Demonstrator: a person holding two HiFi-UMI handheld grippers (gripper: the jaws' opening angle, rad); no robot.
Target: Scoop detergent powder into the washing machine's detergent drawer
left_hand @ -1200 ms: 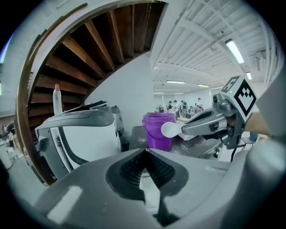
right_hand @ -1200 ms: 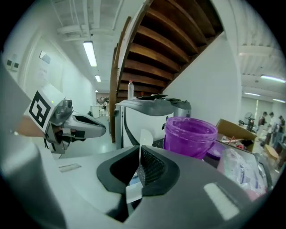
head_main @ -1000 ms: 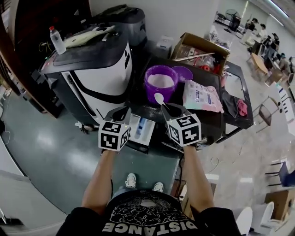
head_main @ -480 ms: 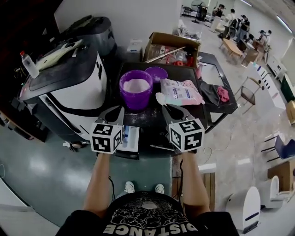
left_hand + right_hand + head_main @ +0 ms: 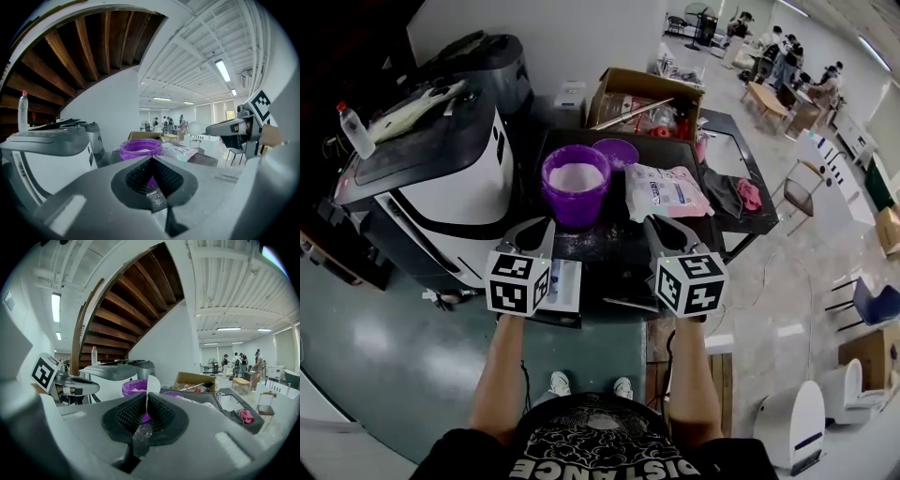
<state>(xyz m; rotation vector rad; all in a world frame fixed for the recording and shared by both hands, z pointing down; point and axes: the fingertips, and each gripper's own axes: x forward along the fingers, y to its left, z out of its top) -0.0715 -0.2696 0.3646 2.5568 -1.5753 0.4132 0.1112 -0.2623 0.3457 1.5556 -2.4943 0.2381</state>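
Your head view is brightly and evenly lit from overhead. The green floor (image 5: 375, 342) throws back soft pale patches of glare, while the top-left corner falls to near black. All three pictures bow strongly toward their edges, and both gripper views sit inside a dark round vignette. In your left gripper view a ceiling strip light (image 5: 221, 70) burns out to white, and the wooden stair underside (image 5: 61, 51) lies in shadow. Close to each lens the grey jaws are soft and out of focus; the far background is sharper. In your right gripper view the spoon (image 5: 152, 384), clamped edge-on in the right gripper (image 5: 144, 414), glows pale.
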